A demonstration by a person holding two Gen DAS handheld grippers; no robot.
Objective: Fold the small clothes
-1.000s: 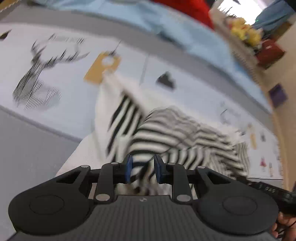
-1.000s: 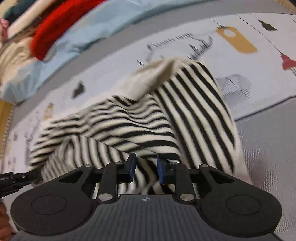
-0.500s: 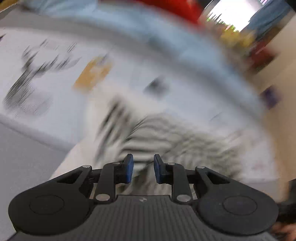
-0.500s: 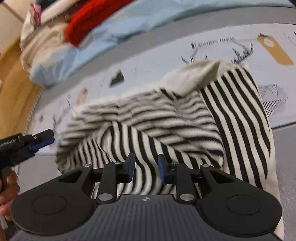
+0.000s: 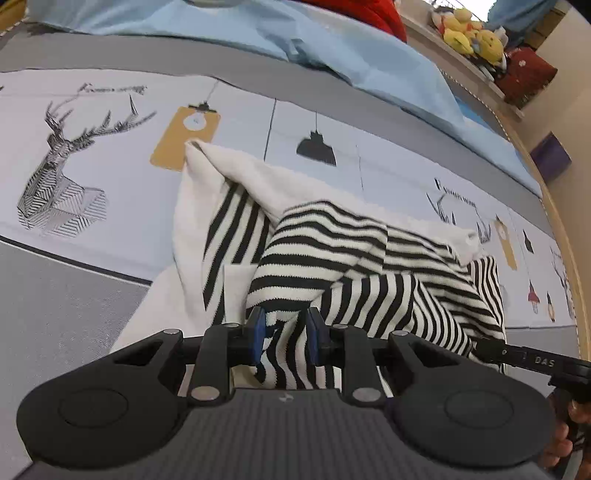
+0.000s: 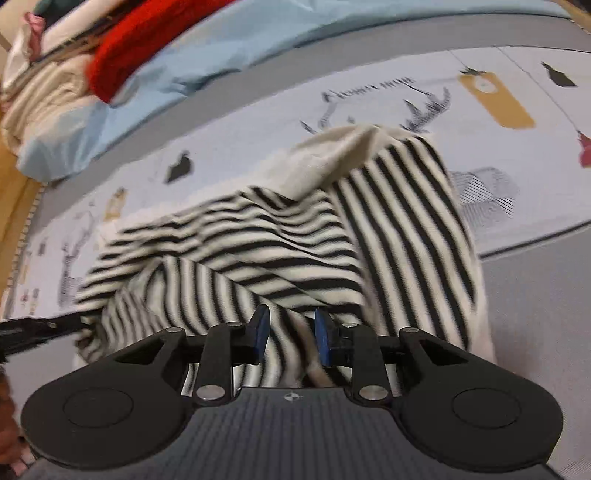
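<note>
Right now a black-and-white striped garment [image 5: 343, 258] lies bunched on a printed bedsheet [image 5: 110, 122], its cream lining turned out along the far edge and one side. Folds run across it in several directions, so the stripes meet at angles.

From the left wrist view, the left gripper [image 5: 283, 338] sits at the near edge of the cloth. Its 2 blue-padded jaws stand a little apart with striped fabric filling the gap between them; whether they actually pinch the cloth I cannot tell. At the right edge of this view the black tip of the right gripper [image 5: 532, 360] lies against the garment's near right corner, with part of a hand [image 5: 565, 435] below it.

From the right wrist view, which is somewhat blurred, the right gripper [image 6: 291, 338] also reaches into the near edge of the striped garment [image 6: 258, 251]. Its jaws are parted, and a ridge of fabric rises between the pads; the grip itself I cannot judge. The left gripper's dark tip [image 6: 37, 328] shows at the left edge, touching the cloth.

Beyond the garment, the sheet carries deer heads, hanging lamps and ochre tags. Behind it lie a light blue blanket [image 5: 351, 48] and a red fabric item [image 6: 147, 40]. Yellow plush toys [image 5: 469, 33] sit on a shelf at the far right.
</note>
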